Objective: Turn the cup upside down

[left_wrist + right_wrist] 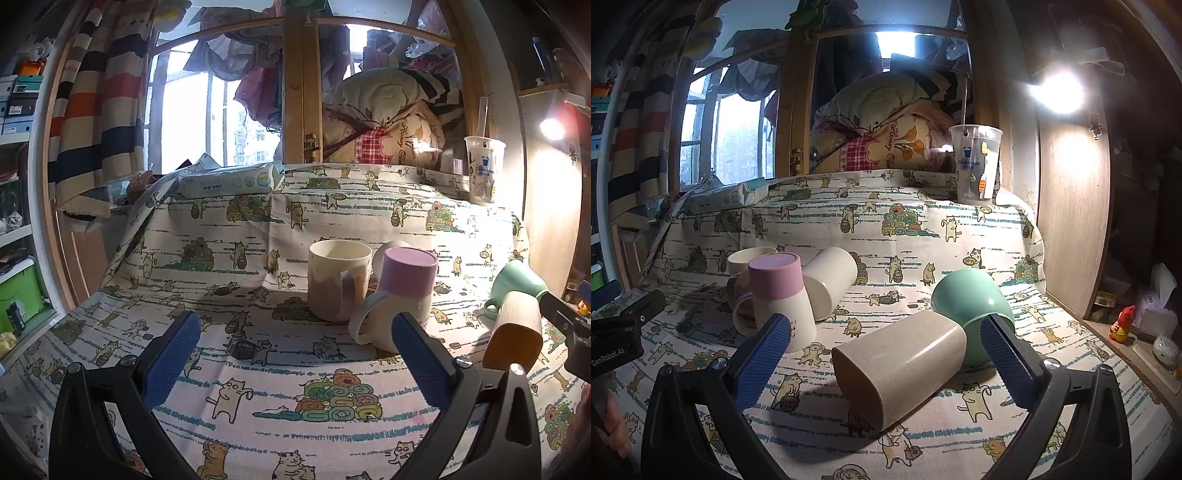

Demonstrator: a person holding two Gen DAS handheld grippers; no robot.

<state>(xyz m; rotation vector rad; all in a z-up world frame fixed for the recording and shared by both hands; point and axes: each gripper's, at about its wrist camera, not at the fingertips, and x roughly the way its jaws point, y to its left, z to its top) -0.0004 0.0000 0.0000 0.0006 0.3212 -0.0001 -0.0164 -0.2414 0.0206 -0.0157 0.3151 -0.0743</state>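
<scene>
We're in a lived-in home bedrm: cat-print cloth (258, 229) over the table, bundled quilt (886, 136) behind, striped curtain (99, 110) by the window (184, 122), baby wipes pack (229, 181), tissue box (1156, 314), shelves w/ boxes (18, 96).

A white tablecloth (886, 229) printed with cartoon cats, teal dashes and piles of green, orange and pink rolls covers everything. Near its middle stands a cream mug (339, 280) with a lilac-grey lower half, and just right of it an upturned cream mug with a lilac-pink base (402, 295). Behind those lies a plain cream cup (831, 282). Further right, a beige speckled cup (901, 369) lies beside a mint-green mug (967, 295). At the cloth's far left, a white and pale green wipes pack (229, 181). Both grippers (886, 354) are black with blue ribbed pads (762, 360). The curtain (99, 110) left of the cloth is striped cream, navy, red and orange.
</scene>
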